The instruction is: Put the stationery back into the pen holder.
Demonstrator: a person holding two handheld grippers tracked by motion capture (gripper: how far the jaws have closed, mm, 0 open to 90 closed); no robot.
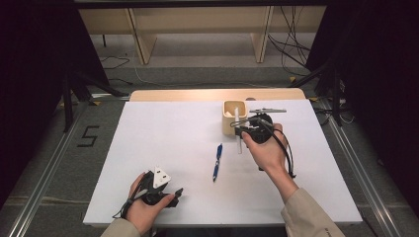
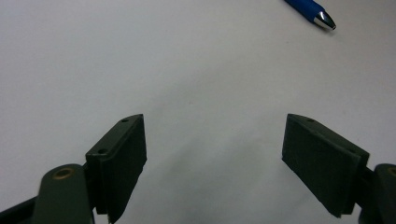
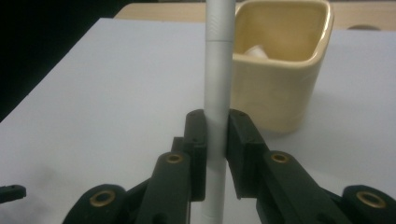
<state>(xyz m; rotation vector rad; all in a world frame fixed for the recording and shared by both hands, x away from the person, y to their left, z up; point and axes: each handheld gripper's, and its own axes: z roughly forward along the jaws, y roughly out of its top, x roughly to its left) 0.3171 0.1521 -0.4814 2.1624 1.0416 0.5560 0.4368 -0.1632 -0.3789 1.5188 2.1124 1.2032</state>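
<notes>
The white pen stands nearly upright in your right gripper, both pads pressed against its barrel about midway along, so it is pinched, not resting. In the high view the white pen hangs just in front of the yellow cup, on the side nearer you, its lower tip above the white tabletop and its upper end about level with the cup's rim. The cup sits toward the far edge of the tabletop, right of centre, and something white already lies inside it.

What your next move turns on is this: the pen's long axis is already vertical, matching the cup's open mouth, and the mouth lies just beyond and slightly to the right of the pen as the right gripper view shows it. I judge you need to raise the pen until its lower tip clears the rim, carry it a little away from you, then lower it. Keep the barrel upright, since a tilt could knock the near wall.

The blue pen lies flat near the middle of the tabletop, its length running roughly toward the far edge, between your two hands. Your left gripper rests near the near edge with its jaws spread wide and nothing between them. In the left gripper view the blue pen lies ahead and to the right, tip toward the gripper, so the left hand looks the nearer one for it.
</notes>
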